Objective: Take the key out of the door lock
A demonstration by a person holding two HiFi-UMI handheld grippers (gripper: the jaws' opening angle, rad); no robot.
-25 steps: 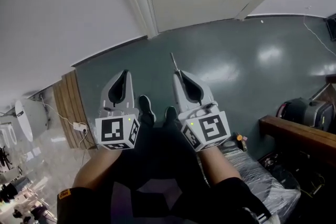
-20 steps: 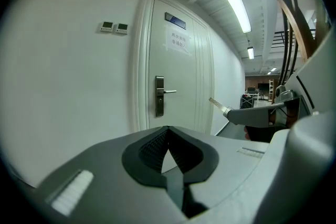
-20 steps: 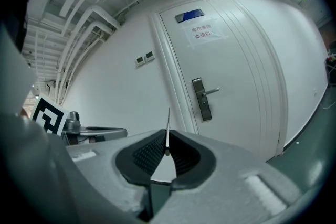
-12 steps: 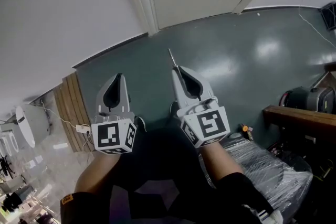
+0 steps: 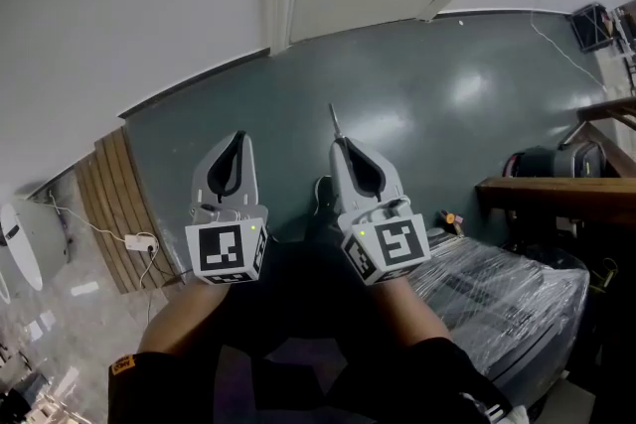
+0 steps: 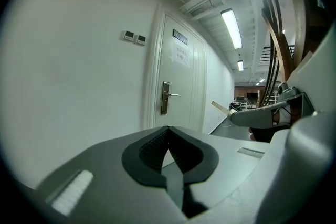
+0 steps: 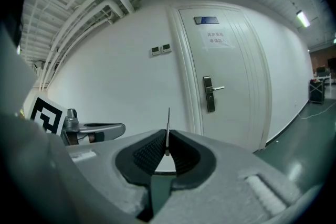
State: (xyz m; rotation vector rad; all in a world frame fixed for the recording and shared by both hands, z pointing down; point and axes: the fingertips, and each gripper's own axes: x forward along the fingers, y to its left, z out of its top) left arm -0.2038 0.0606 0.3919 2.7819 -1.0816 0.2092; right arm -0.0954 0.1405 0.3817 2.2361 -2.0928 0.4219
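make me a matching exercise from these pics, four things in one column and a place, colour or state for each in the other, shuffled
Things
1. key
2. left gripper
3. door handle
4. floor

Place, colour or state
a. shut, nothing between its jaws
b. glossy dark green
c. on the white door ahead, out of reach of either gripper
d. clamped in the right gripper, blade sticking out past the jaw tips

Pairs: 1-d, 2-a, 3-c, 4-b
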